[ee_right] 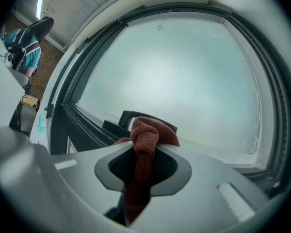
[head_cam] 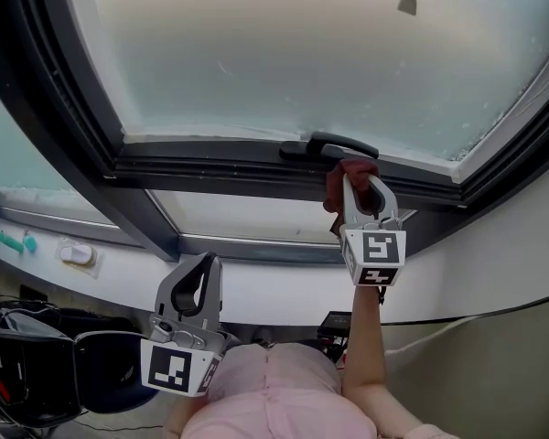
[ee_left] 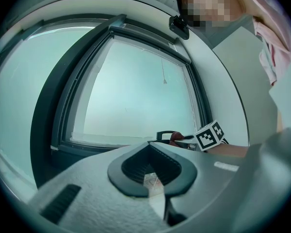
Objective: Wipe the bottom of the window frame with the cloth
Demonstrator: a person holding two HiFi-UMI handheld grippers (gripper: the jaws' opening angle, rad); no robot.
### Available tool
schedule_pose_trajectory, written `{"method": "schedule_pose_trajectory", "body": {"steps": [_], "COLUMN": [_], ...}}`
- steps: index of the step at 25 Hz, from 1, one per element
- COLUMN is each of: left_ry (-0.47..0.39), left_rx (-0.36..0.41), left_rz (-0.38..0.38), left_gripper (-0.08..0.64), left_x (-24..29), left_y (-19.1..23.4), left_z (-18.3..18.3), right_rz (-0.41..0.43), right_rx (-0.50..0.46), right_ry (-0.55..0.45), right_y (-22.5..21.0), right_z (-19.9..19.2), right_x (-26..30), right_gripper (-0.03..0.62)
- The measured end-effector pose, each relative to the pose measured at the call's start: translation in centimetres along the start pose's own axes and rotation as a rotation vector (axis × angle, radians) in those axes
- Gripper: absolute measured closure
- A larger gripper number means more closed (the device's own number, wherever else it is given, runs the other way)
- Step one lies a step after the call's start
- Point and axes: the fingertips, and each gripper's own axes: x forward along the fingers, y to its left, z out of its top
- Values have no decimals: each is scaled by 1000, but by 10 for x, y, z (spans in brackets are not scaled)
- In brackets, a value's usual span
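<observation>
While left gripper (head_cam: 204,265) hangs clenched, right gripper (head_cam: 361,185) pinches cloth (head_cam: 351,166) at window frame (head_cam: 210,168).

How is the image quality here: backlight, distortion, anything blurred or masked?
Head view: the bright frosted window pane washes out and backlights the dark window frame, which shows little detail. Left gripper view: heavy fisheye bending, dark corners, a mosaic patch at the top, the near jaws soft. Right gripper view: same fisheye curve; the dark red cloth clamped between the jaws is legible.

Rust-red cloth (ee_right: 144,140), dark grey window frame (head_cam: 210,167), black-and-white marker cube (head_cam: 375,256)
</observation>
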Motion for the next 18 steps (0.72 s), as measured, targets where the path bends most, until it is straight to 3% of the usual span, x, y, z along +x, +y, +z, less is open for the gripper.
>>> {"method": "schedule_pose_trajectory", "body": {"steps": [18], "left_ry": [-9], "left_rx": [-12], "left_rz": [2], "left_gripper": [566], "left_x": [-10], "left_y": [3], "left_z": [0], "right_rz": [-102], "right_rx": [28], "right_ry": [37], "right_y": [-60], "right_z": [-22], "right_x": [-19], "right_gripper": [522]}}
